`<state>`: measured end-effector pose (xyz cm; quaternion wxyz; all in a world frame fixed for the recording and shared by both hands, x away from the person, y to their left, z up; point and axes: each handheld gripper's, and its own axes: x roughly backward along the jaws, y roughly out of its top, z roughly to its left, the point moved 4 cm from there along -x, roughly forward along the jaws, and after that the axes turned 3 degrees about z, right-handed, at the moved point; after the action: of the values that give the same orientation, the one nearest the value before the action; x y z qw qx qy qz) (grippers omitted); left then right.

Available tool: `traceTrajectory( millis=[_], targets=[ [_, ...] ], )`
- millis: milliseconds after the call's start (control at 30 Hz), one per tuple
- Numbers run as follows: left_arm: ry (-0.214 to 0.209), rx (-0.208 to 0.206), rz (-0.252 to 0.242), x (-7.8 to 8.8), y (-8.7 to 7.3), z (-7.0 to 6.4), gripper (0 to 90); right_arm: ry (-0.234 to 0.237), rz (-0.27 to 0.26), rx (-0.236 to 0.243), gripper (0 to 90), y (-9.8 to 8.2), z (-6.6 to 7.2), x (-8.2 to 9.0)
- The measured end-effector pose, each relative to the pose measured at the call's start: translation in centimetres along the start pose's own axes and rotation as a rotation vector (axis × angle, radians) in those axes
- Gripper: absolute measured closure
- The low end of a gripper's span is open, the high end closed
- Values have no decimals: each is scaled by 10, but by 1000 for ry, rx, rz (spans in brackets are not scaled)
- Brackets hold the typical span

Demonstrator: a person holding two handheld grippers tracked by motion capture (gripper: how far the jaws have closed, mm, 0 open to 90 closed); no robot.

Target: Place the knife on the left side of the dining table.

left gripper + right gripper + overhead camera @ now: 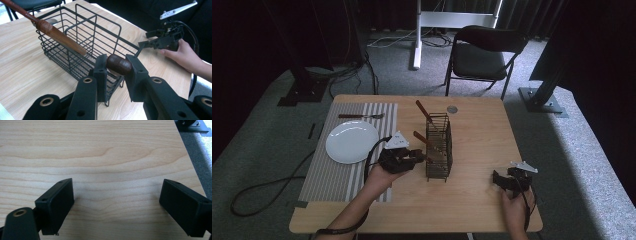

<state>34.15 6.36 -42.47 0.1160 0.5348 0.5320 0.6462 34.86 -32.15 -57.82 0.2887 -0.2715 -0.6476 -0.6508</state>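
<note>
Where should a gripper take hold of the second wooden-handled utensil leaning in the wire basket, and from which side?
Grip the wooden handle near its free end, coming from above the wire basket. The handle leans out over the rim, clear of the wires; its lower end is caged inside.

Working end of the clamped wooden handle point(119, 65) hidden between the jaws and behind the wire caddy point(75, 47). Second utensil point(45, 27) cut off at the top-left edge. Small round thing point(452, 109) on the table too small to identify.
</note>
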Motion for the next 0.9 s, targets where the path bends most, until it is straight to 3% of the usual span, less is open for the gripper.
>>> traceTrajectory(
  millis=[133,400,467,700,900],
  targets=[
    [-33,4,0,-1,1,1,744,0,0,0,117,0,0,0],
    [-29,-2,-11,0,9,-1,750,1,0,0,117,0,0,0],
    [-13,-16,-13,2,13,-1,750,1,1,0,117,0,0,0],
    [-20,-21,-44,13,23,-1,751,1,2,-1,116,0,0,0],
    [0,-41,-75,31,36,-5,751,1,1,-2,116,0,0,0]
  ],
)
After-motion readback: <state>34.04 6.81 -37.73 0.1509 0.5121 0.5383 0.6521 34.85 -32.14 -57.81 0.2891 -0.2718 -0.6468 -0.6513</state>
